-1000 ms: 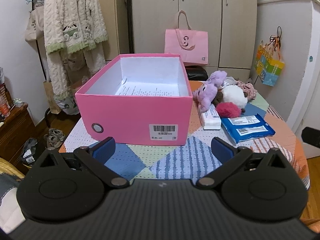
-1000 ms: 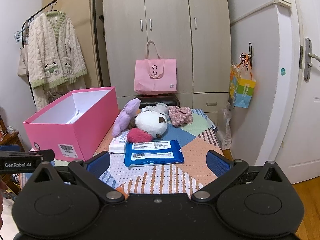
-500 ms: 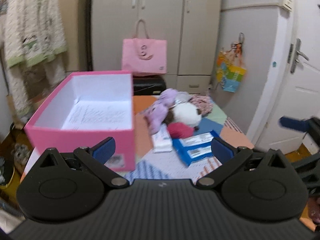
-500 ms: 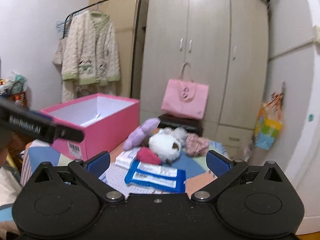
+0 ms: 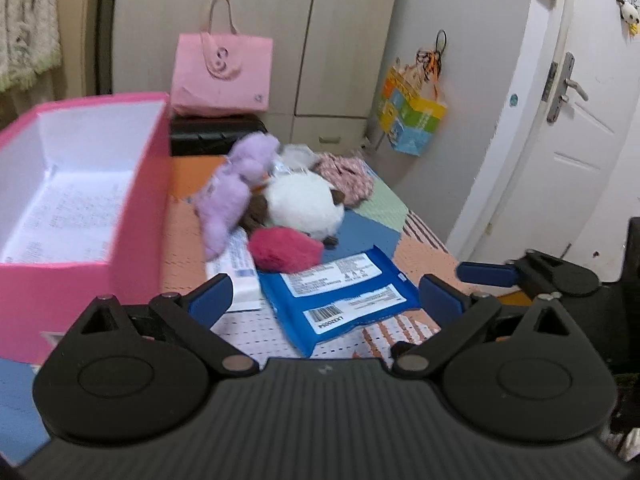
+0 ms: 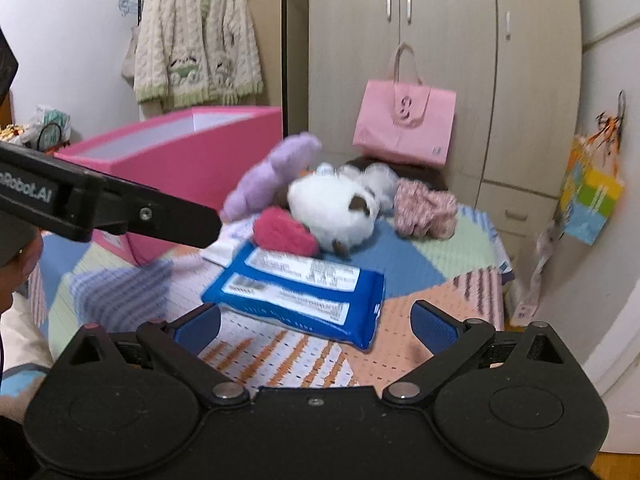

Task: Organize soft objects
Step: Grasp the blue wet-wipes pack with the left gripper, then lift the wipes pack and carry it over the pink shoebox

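Note:
A pile of soft things lies on the patchwork table: a purple plush [image 5: 236, 196] [image 6: 272, 178], a white and brown plush [image 5: 304, 204] [image 6: 334, 208], a magenta pom [image 5: 286, 249] [image 6: 284, 232] and a pink floral cloth [image 5: 346, 174] [image 6: 426, 208]. A blue wipes pack [image 5: 340, 300] [image 6: 298, 292] and a white tissue pack [image 5: 238, 276] lie in front of them. The open pink box [image 5: 76, 208] [image 6: 180, 160] stands to the left. My left gripper [image 5: 326, 300] is open and empty just above the wipes pack. My right gripper [image 6: 316, 320] is open and empty, close in front of the pack.
A pink tote bag [image 5: 222, 76] [image 6: 404, 116] sits on a dark case behind the table. A colourful bag [image 5: 412, 124] hangs by the white door [image 5: 580, 128]. A cardigan [image 6: 196, 40] hangs on a rack at the left. The table edge [image 6: 506, 276] is at the right.
Both grippers have swung towards the soft pile and moved closer to the blue wipes pack. The pink box has shifted to the left of both views. Both stay open.

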`<control>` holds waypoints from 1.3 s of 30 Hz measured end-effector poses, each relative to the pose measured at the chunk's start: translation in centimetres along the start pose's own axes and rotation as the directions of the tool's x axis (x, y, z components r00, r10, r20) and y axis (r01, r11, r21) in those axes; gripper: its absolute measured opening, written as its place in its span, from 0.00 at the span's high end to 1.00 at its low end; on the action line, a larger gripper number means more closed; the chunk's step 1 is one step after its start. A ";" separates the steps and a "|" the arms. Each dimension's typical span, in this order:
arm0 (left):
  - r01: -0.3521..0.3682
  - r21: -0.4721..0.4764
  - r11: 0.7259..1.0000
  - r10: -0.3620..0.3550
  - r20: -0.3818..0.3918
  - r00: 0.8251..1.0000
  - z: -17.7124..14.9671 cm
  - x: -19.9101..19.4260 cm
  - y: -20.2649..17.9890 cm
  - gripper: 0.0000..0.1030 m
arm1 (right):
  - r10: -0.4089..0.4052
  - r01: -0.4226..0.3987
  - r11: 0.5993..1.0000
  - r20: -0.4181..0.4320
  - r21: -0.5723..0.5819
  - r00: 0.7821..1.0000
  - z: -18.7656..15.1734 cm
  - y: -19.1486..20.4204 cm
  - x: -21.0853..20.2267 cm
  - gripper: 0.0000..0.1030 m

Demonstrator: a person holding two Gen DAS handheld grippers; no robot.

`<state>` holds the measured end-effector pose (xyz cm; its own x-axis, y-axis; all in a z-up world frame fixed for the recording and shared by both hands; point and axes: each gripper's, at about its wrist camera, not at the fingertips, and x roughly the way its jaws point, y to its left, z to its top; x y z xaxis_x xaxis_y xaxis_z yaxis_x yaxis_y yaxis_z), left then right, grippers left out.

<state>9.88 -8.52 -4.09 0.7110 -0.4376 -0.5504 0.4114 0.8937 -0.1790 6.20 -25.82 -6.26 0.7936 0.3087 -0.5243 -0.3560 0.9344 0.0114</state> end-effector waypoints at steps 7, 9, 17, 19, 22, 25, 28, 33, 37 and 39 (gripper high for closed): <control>0.049 -0.064 0.997 -0.053 -0.071 0.996 -0.1 3.5 0.9 0.11 | 0.021 -0.022 1.000 -0.024 -0.020 0.999 -0.5 -1.1 2.8 0.03; 0.043 -0.076 0.996 -0.050 -0.087 0.995 -0.2 4.3 1.2 0.11 | 0.037 -0.037 0.999 -0.036 0.002 0.999 -0.5 -1.7 3.4 0.03; -0.035 -0.069 0.997 0.024 -0.150 0.988 -1.0 7.0 1.3 0.16 | 0.106 -0.107 0.994 -0.046 -0.014 0.993 -0.7 -1.5 4.8 0.02; -0.040 -0.082 0.996 0.028 -0.140 0.990 -0.9 6.9 1.2 0.23 | 0.097 -0.098 0.995 -0.046 -0.029 0.994 -0.7 -1.1 5.1 0.02; -0.012 -0.087 0.996 0.000 -0.133 0.991 -0.9 6.8 1.2 0.43 | 0.078 -0.079 0.996 -0.034 -0.030 0.996 -0.8 -1.0 5.5 0.02; -0.020 -0.080 0.997 0.011 -0.114 0.993 -1.2 6.8 1.0 0.48 | 0.076 -0.076 0.997 -0.017 -0.017 0.997 -1.0 -0.9 5.7 0.02; -0.034 -0.070 0.997 0.027 -0.097 0.995 -1.5 6.7 0.5 0.52 | 0.076 -0.076 0.997 0.014 -0.004 0.997 -1.4 -0.7 5.5 0.11; -0.039 -0.029 0.999 0.037 -0.072 0.997 -1.7 6.4 -0.6 0.53 | 0.038 -0.039 0.999 0.054 0.017 0.998 -2.0 0.4 4.8 0.21; -0.026 -0.026 0.999 0.024 -0.072 0.997 -1.7 6.0 -0.6 0.53 | 0.011 -0.013 0.999 0.072 0.037 0.997 -2.2 0.6 4.5 0.26; -0.022 -0.026 0.999 0.020 -0.064 0.998 -2.0 6.0 -0.5 0.53 | -0.019 0.019 1.000 0.089 -0.008 0.996 -2.6 1.3 4.4 0.26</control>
<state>12.84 -11.46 -8.91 0.6811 -0.4122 -0.6051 0.3807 0.9053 -0.1882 8.00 -23.73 -10.78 0.8409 0.3057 -0.4465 -0.3442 0.9389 -0.0054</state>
